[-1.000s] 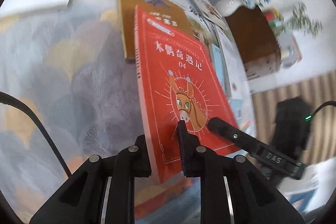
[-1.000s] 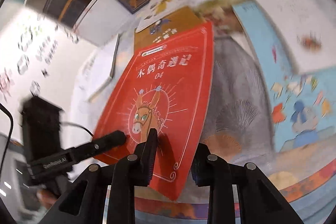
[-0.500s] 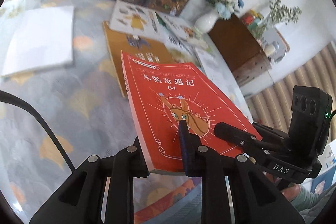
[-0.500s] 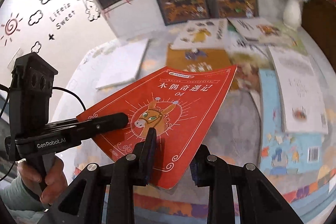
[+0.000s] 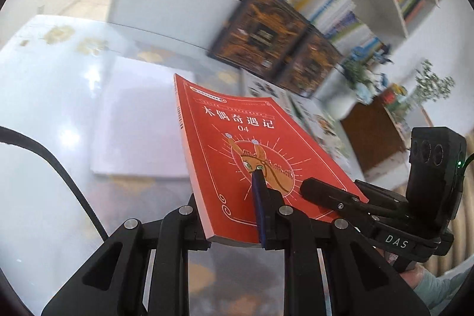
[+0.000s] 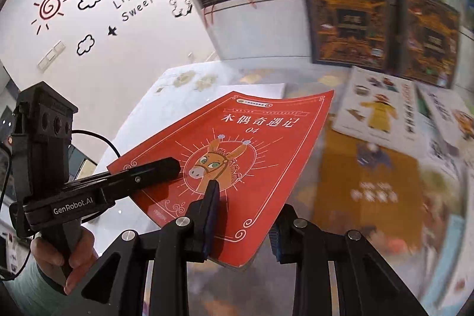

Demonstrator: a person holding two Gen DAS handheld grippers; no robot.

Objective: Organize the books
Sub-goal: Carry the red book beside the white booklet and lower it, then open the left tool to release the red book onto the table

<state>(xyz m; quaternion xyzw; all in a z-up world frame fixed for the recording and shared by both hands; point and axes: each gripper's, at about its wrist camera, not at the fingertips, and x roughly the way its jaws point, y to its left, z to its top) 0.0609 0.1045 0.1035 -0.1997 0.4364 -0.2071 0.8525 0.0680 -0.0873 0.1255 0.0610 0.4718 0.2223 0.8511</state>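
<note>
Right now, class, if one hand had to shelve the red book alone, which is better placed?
Probably the left gripper: its fingers clamp the red book near the spine, while the right gripper pinches the loose-page corner.

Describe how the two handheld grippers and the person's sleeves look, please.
Both grippers are black, with angular linkage arms, silver pivot screws and flat dark pads. The left gripper reads "GenRobot.AI" in white, has a camera block and trails a black cable. The right gripper reads "DAS" and shows a green light. The sleeves are pale grey-green.
</note>
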